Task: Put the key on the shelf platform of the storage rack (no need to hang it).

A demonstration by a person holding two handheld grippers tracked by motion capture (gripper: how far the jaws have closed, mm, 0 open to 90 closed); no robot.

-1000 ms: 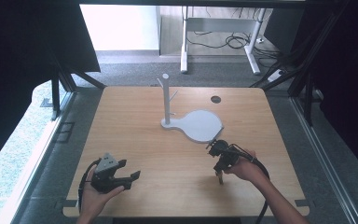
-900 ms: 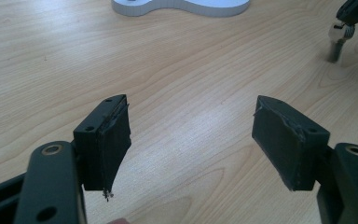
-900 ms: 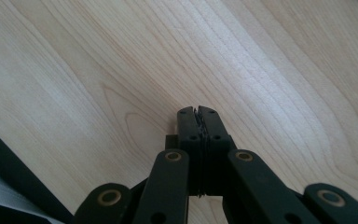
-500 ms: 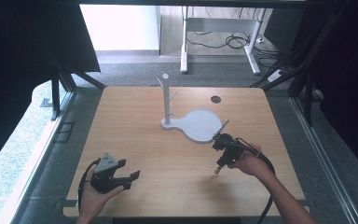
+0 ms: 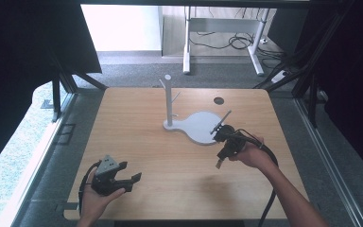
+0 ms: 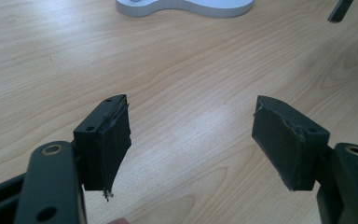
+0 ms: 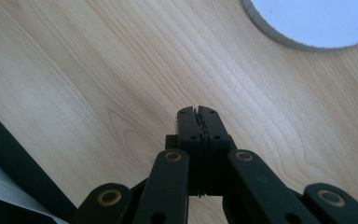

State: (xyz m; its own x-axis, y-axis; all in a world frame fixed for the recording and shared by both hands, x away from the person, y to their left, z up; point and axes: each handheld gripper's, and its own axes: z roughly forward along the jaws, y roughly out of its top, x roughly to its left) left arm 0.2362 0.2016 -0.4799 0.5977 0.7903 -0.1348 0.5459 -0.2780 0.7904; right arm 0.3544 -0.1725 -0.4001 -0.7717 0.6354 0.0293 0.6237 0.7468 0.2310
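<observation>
A white stand (image 5: 199,126), a flat teardrop base with an upright pegged post, sits mid-table as the likely work target. The right gripper (image 5: 219,163), jaws pressed together on nothing, hangs tip-down just right of the base, apparently poised to approach it. The left gripper (image 5: 133,180), jaws spread wide and empty, waits well left and nearer the person. The table (image 5: 137,137) is pale wood; beyond lie grey carpet and cables.

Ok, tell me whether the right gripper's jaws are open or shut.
Shut: the right gripper has both black pads pressed flat together, with nothing between them.
</observation>
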